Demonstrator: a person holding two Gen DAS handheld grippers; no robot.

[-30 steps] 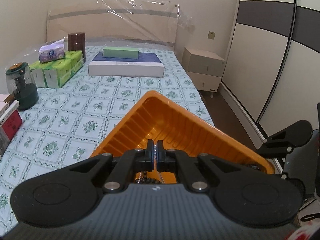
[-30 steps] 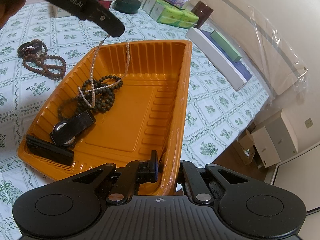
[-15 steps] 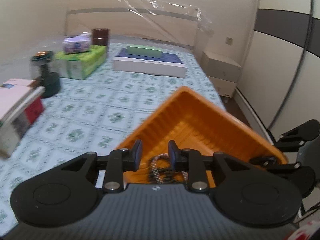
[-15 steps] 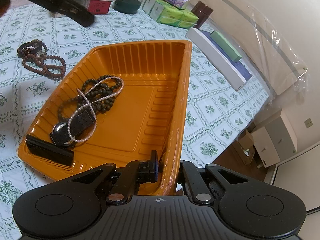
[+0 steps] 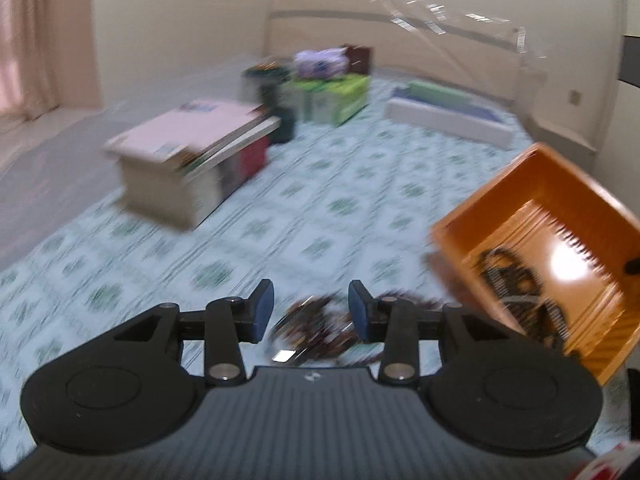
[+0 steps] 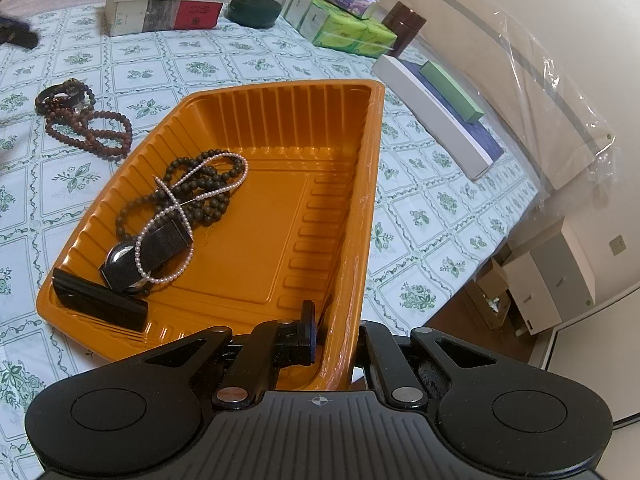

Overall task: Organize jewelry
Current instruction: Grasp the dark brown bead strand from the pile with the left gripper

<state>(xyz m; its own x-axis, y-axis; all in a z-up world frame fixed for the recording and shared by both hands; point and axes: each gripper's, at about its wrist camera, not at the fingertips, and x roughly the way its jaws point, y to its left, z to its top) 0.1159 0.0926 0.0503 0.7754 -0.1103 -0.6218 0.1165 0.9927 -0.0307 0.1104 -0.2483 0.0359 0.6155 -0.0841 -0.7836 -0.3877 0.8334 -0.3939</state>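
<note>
Two grippers, left gripper (image 5: 311, 312) jaws just spread, pearl necklace (image 6: 188, 208) dropped, right gripper (image 6: 334, 338) pinching tray (image 6: 362, 216).

One orange tray (image 6: 352, 184), holding three bead strings' worth: one dark string (image 6: 208, 196), one pearl string (image 6: 176, 216), one watch (image 6: 132, 256); one brown string (image 6: 88, 128) at ten o'clock outside.

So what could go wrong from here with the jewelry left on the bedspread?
The brown bead necklace lies tangled with a bracelet, so the open left hand-held gripper may lift both or snag a loop. The right hand-held gripper clamps only the orange tray rim; tilting could slide the contents.
</note>
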